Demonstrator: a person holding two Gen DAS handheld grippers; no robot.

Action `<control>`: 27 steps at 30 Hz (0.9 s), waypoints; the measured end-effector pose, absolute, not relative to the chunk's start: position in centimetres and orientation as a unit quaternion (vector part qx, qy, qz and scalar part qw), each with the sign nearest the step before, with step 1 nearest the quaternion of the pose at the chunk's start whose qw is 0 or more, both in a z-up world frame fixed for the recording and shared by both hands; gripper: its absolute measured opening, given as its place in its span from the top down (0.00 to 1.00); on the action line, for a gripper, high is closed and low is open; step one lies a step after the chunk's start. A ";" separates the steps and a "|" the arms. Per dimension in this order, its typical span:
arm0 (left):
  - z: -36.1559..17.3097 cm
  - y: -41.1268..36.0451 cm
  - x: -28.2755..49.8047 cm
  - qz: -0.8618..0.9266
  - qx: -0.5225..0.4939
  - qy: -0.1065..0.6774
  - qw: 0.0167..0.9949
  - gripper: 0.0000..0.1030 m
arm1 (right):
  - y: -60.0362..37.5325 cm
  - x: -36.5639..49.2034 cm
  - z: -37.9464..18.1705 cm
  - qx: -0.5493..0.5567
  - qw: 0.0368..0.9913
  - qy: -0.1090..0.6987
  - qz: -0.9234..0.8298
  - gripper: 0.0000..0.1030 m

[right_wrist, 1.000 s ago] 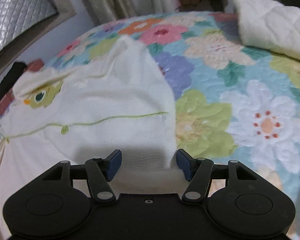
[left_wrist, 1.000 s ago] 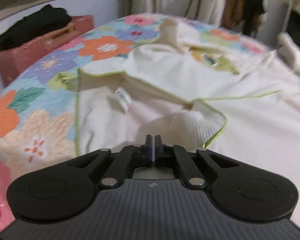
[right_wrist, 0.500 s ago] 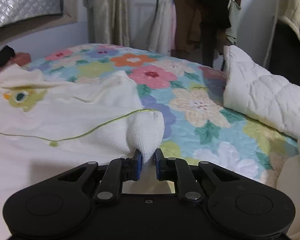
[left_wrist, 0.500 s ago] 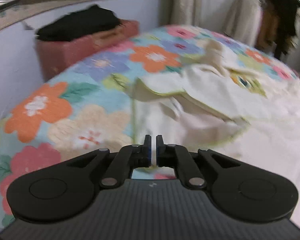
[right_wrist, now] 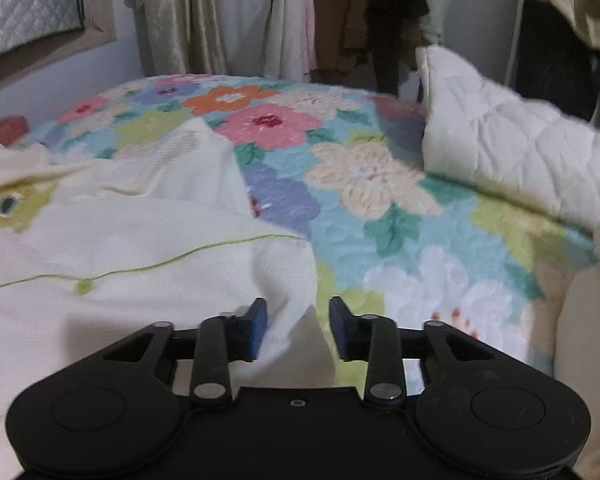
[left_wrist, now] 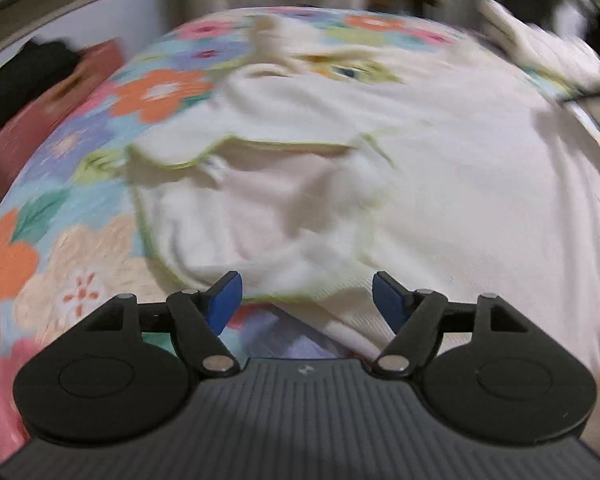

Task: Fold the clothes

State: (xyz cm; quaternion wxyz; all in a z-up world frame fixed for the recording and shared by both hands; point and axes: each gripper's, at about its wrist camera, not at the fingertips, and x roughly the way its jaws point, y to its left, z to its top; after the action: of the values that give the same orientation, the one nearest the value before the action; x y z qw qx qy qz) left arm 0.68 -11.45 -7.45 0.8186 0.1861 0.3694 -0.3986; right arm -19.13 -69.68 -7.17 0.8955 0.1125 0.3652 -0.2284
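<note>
garment: cream top (left_wrist: 440, 168) with green trim, lying spread on the floral bedspread (right_wrist: 400, 216)
left gripper (left_wrist: 307, 300): jaws opening, hem edge just ahead, not pinched
right gripper (right_wrist: 298, 330): jaws opening, corner fold between pads, loose

One cream garment (left_wrist: 440, 168), seemingly; one quilt (right_wrist: 512, 152).

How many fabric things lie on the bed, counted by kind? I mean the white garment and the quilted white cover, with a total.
White garment with green trim: 1
Quilted white cover: 1
Total: 2
</note>
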 end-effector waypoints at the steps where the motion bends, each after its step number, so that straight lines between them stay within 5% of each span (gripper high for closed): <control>1: -7.4 -11.5 0.2 -0.403 0.197 0.360 0.818 0.27 | -69.6 -19.8 -7.0 0.121 0.895 0.369 -0.217 0.57; 3: -7.5 -12.2 -0.2 -0.400 0.205 0.339 0.826 0.20 | -69.3 -20.8 -7.0 0.131 0.893 0.386 -0.190 0.55; 9: -9.5 -14.7 3.4 -0.395 0.174 0.376 0.820 0.20 | -67.6 -24.3 -6.8 0.139 0.889 0.416 -0.133 0.49; 10: -10.1 -14.8 4.1 -0.387 0.171 0.393 0.816 0.33 | -67.3 -24.9 -6.7 0.139 0.888 0.419 -0.125 0.46; 11: -10.9 -14.9 4.7 -0.367 0.179 0.404 0.819 0.59 | -67.0 -25.2 -6.6 0.133 0.887 0.425 -0.120 0.45; 14: -10.4 -14.1 4.4 -0.346 0.169 0.400 0.832 0.90 | -66.5 -26.0 -6.3 0.114 0.882 0.439 -0.125 0.44; 23: -6.9 -6.8 5.6 -0.229 0.019 0.461 0.857 0.92 | -66.5 -29.6 -9.4 0.136 0.857 0.471 -0.159 0.40; 27: -8.3 -8.6 4.3 -0.199 0.083 0.473 0.854 0.90 | -65.8 -32.1 -10.2 0.152 0.857 0.456 -0.188 0.40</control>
State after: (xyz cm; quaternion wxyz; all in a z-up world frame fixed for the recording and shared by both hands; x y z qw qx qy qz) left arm 4.31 -8.65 -8.30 0.8542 0.0832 0.4732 -0.1987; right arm -32.08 -65.82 -10.19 0.8568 0.1520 0.4555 -0.1877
